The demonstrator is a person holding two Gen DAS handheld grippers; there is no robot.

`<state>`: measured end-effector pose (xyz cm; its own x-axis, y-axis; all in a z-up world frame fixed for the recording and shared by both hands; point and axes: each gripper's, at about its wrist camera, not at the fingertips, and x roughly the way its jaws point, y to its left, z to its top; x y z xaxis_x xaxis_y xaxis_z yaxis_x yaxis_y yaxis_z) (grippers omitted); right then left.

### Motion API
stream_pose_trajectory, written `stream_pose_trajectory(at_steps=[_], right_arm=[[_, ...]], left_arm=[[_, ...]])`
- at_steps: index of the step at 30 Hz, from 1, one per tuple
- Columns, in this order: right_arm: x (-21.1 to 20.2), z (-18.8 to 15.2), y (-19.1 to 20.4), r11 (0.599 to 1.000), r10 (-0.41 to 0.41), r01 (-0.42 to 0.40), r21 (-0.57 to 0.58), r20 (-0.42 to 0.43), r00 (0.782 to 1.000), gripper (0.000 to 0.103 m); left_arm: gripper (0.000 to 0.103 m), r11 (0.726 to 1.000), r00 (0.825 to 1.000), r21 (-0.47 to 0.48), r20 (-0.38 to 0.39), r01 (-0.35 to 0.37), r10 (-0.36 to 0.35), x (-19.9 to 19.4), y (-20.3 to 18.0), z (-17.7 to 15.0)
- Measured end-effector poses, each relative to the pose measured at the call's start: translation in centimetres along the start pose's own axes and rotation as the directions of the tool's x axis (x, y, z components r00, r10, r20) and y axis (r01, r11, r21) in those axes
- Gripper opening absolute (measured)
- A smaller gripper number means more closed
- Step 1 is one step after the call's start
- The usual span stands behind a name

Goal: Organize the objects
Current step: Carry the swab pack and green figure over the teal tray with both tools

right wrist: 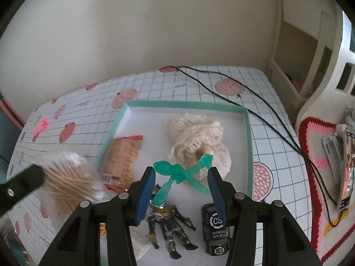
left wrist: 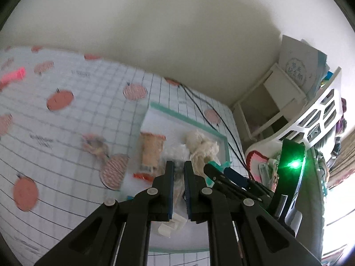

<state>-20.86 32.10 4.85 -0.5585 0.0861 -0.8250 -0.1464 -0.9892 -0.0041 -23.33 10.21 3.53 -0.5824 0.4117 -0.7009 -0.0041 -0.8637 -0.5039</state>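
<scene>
Where gridded mat (right wrist: 266, 133) meets wall | left gripper (left wrist: 178, 170) pinching toothpick bag (right wrist: 66, 177) | right gripper (right wrist: 180, 177) spread

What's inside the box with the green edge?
The green-edged box holds cream yarn, a snack packet, an action figure and a black toy car. The fingers hide parts of the floor.

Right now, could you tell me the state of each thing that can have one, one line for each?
Left hand-held gripper: shut on the bag of toothpicks, lifted beside the tray.
Right hand-held gripper: open, nothing gripped; the green figure lies between its fingers.
Green figure: lying flat in the tray.
Tray: open, no lid.
Phone: screen lit.
</scene>
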Motion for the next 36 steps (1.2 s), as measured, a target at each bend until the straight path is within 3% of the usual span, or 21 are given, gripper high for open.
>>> stream_pose_trajectory(at_steps=[5, 18, 28, 36], right_arm=[[1.2, -0.6, -0.6, 1.000, -0.023, 0.023, 0.000, -0.034, 0.999, 0.052], [3.3, -1.5, -1.2, 0.998, -0.054, 0.055, 0.004, -0.101, 0.993, 0.052], [3.0, -1.4, -1.5, 0.999, -0.042, 0.044, 0.021, -0.093, 0.995, 0.052], [2.7, -1.1, -1.4, 0.999, -0.027, 0.029, 0.026, -0.084, 0.996, 0.060]], left_arm=[[0.008, 1.000, 1.000, 0.007, -0.014, 0.007, -0.007, 1.4, -0.2, -0.8], [0.008, 0.997, 0.996, -0.025, -0.065, -0.070, 0.068, 3.3, 1.4, -1.1], [0.008, 0.992, 0.994, -0.072, -0.045, -0.100, 0.097, 2.4, 3.0, -0.5], [0.011, 0.989, 0.993, -0.100, -0.038, -0.111, 0.107, 1.9, 3.9, -0.2]])
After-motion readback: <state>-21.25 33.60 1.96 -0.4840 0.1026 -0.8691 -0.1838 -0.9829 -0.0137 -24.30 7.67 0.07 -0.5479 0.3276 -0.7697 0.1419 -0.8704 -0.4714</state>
